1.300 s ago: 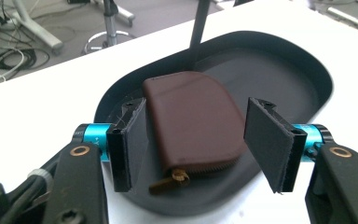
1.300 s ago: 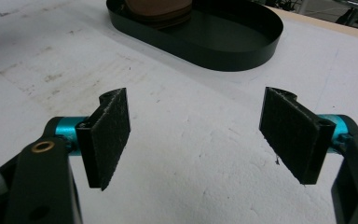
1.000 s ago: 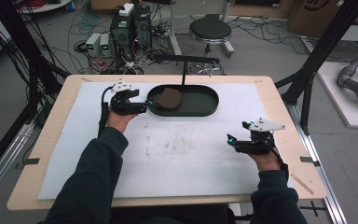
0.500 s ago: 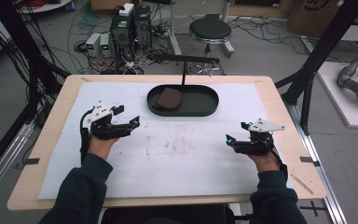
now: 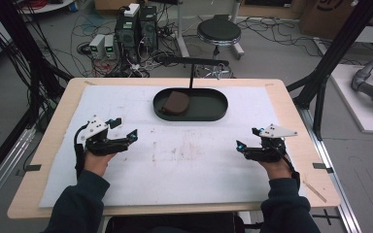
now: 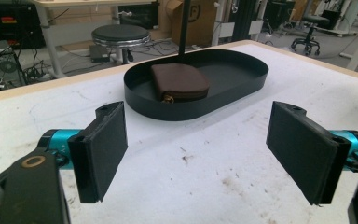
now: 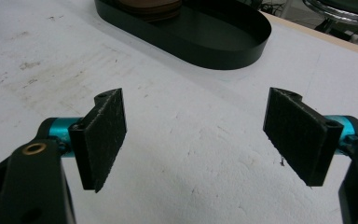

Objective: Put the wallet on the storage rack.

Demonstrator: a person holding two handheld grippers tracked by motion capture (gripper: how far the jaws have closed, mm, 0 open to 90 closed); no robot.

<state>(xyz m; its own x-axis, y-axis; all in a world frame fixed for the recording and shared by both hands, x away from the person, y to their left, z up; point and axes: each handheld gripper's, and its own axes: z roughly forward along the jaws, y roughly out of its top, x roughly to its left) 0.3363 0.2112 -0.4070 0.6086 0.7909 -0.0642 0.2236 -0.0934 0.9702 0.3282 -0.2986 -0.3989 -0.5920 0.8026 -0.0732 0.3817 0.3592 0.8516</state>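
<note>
A brown leather pouch (image 5: 176,102) (image 6: 179,81) lies in the left half of a black oval tray (image 5: 209,112) (image 6: 242,70) (image 7: 223,37) at the back middle of the white mat. My left gripper (image 5: 125,129) (image 6: 198,151) hovers over the mat's left side, open and empty, its jaws pointing toward the tray. Over the mat's right side my right gripper (image 5: 246,139) (image 7: 196,140) is open too, with nothing between its pads.
A thin black post (image 5: 191,75) with a crossbar stands just behind the tray. The white mat (image 5: 184,160) covers most of the wooden table (image 5: 48,145). A stool (image 5: 218,31), computers and cables are on the floor beyond the far edge.
My left gripper has drawn back from the tray's left end toward the near left of the mat. The right gripper has hardly moved.
</note>
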